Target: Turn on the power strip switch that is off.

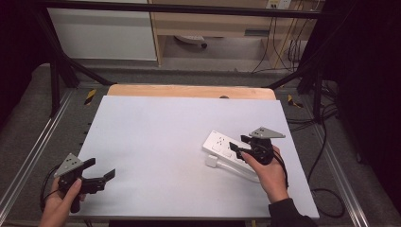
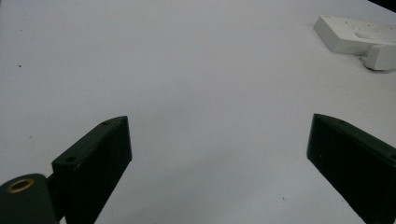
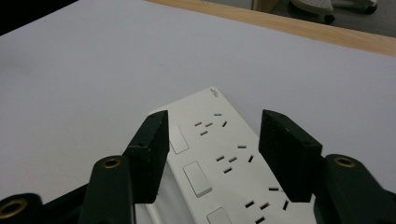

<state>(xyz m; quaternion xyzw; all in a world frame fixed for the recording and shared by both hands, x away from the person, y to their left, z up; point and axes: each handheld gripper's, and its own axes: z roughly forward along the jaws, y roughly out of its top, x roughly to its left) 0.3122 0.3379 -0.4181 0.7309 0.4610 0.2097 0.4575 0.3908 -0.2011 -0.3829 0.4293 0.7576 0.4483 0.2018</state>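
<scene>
Here the white power strip lies on the right half of the white table, and a good part of it is covered: in the high view the right gripper and the hand holding it sit over the strip's near end, so that end cannot be made out. A small white block lies against the strip's near-left side; whether it is a plug or an adapter is hard to tell. In the right gripper view the strip runs out of the bottom edge, cut off after its third rocker switch and its rows of socket slots.

The right gripper straddles the strip across its width. The left finger stands at the strip's switch-side edge, very close to it or just touching, and the right finger stands over the socket side near the other edge. Whether the pads actually press on the strip cannot be made out; the jaws stand partly spread with the strip between them.

The left gripper rests low at the near-left corner of the table, well apart from the strip. In the left gripper view its fingers are spread wide over bare table, nothing between them, and the power strip shows far off at the upper right, cut by the frame edge.
</scene>
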